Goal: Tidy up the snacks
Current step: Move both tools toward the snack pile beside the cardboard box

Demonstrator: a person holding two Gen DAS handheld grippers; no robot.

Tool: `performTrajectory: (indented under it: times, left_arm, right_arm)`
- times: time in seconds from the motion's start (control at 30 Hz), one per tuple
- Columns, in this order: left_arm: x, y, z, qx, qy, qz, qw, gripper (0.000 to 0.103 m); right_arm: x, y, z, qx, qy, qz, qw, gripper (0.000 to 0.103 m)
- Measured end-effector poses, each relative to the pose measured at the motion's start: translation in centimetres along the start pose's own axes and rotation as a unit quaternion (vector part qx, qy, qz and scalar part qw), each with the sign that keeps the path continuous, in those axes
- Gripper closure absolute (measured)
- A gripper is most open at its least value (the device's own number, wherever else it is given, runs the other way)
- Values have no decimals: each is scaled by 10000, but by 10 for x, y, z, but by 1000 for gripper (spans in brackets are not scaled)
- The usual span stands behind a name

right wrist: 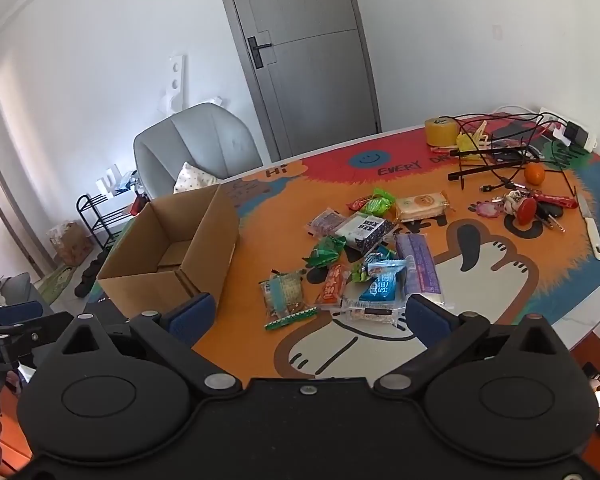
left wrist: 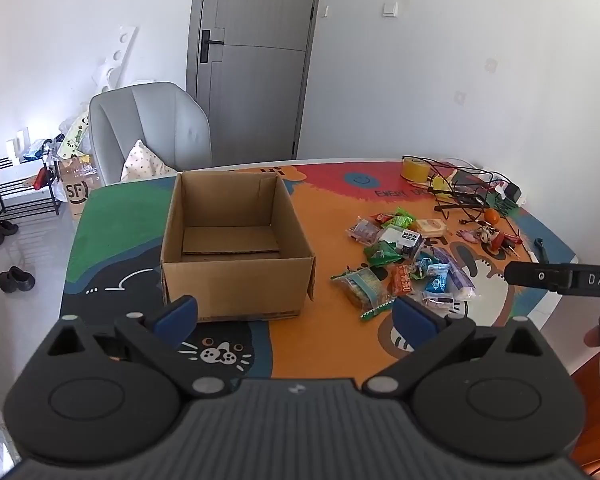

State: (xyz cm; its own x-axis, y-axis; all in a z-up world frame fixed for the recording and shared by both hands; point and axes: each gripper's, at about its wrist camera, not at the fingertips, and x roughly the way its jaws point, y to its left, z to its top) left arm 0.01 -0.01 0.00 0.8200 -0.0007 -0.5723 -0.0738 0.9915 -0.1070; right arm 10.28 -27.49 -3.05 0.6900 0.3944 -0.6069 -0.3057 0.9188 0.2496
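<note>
Both grippers hover above the near edge of the table (left wrist: pixel 112 216), tilted down. Left gripper (left wrist: pixel 296 316) jaws spread wide, nothing between the pads; same for right gripper (right wrist: pixel 308 316). Cardboard box (left wrist: pixel 236 248) sits open-topped on the left half of the table, only a loose cardboard sheet on its floor, near wall just beyond the left gripper's fingertips. Snack pile (right wrist: pixel 360 256) lies loose right of the box, a bare strip of mat between them. Nearest packets sit just beyond the right gripper's fingertips. Far right corner is crowded: tape roll (right wrist: pixel 442 132), cables (right wrist: pixel 512 152), orange (right wrist: pixel 534 173), keys (right wrist: pixel 528 208), knife (right wrist: pixel 590 226) near the right edge. Grey chair (left wrist: pixel 152 128) stands behind the table's far-left edge.
</note>
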Motion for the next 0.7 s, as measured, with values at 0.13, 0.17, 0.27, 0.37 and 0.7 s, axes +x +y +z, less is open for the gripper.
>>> performTrajectory:
  times: [0.13,0.17,0.27,0.37,0.7]
  left_arm:
    - [0,1,1,-47,-13,-42,10000,0]
    - [0,2,1,-39,-15,-33,10000,0]
    - [-2,2,-1,-20,-4,-40,10000,0]
    - [-1,-1,-1,7,-7,-20,10000,0]
    - [1,-6,-1,27,-106,-107,9999,0]
  right_arm:
    - [1,0,0,-37,3,-42,10000,0]
    - [1,1,-1,-46,6,-55,10000,0]
    - [2,1,-1,-77,10,-58,10000,0]
    - [3,2,-2,-107,32,-63,9999,0]
    - [3,3,-3,-120,51,-61,9999,0]
